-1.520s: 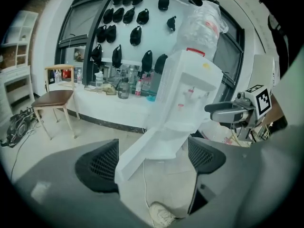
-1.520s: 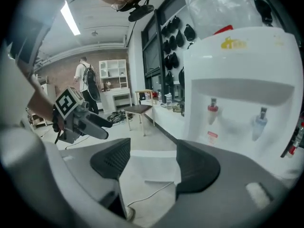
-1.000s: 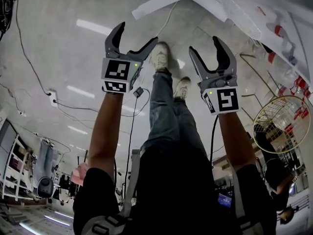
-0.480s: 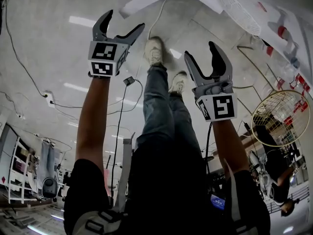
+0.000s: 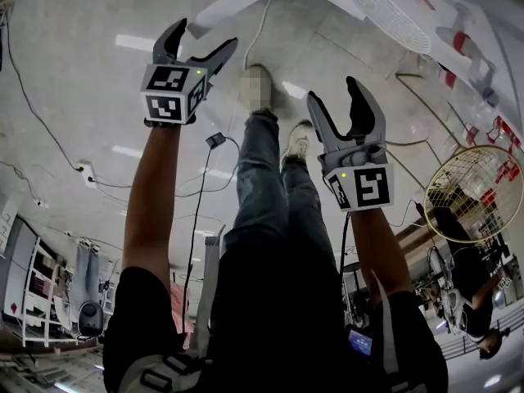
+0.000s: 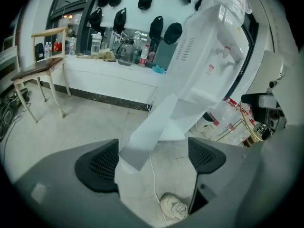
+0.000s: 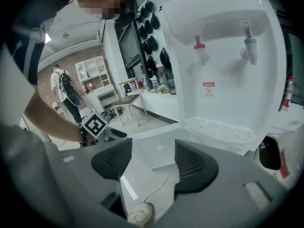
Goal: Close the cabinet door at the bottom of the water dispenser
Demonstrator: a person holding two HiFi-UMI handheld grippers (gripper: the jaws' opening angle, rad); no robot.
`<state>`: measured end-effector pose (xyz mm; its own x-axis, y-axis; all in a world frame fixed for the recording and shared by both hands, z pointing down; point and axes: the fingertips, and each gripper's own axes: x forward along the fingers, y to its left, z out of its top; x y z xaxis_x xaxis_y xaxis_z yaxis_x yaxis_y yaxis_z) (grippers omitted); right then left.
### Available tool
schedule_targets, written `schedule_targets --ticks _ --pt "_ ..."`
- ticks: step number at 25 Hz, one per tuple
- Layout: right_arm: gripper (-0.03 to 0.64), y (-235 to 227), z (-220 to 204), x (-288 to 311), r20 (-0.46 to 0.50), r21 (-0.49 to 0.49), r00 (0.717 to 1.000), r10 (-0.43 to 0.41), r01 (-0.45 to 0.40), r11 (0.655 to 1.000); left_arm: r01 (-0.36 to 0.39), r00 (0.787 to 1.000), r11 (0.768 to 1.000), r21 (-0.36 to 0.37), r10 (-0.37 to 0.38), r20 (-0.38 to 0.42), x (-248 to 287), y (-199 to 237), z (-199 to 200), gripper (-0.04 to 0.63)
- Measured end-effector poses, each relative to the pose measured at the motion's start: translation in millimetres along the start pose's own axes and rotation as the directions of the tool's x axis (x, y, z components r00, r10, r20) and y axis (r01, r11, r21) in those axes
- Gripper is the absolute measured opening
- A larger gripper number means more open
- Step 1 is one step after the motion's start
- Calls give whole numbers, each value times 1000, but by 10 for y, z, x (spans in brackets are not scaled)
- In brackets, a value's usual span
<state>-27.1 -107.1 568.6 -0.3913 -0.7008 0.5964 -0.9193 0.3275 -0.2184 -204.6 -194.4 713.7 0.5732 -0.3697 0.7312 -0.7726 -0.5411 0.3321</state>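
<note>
The white water dispenser (image 7: 223, 56) has a red tap and a blue tap, and its bottom cabinet door (image 6: 152, 122) stands open, swung out over the floor. In the head view the door (image 5: 246, 2) is a white panel at the top, just beyond my left gripper (image 5: 205, 38). That gripper (image 6: 152, 160) is open, with the door's edge in line between its jaws but apart from the pads. My right gripper (image 5: 334, 95) is open too and points at the dispenser's front (image 7: 152, 163). Its jaws have just been closing a little, with nothing between them.
A white power cord (image 6: 154, 184) runs across the floor by the person's shoes (image 5: 299, 142). A round wire basket (image 5: 471, 195) lies at the right. A wooden chair (image 6: 42, 65) and a counter with bottles (image 6: 118, 56) stand behind. Water bottles (image 6: 223, 127) sit beside the dispenser.
My left gripper has moved up and left in the head view, closer to the open door. The right gripper has shifted slightly and rolled a little.
</note>
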Motion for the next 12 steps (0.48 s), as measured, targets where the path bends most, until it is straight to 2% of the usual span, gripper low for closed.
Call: schedule_targets --ticks 12 --pt "275 -50 -55 -323 45 68 998 -44 41 997 -4 997 1000 19 6 -82 -2 -362 -243 465"
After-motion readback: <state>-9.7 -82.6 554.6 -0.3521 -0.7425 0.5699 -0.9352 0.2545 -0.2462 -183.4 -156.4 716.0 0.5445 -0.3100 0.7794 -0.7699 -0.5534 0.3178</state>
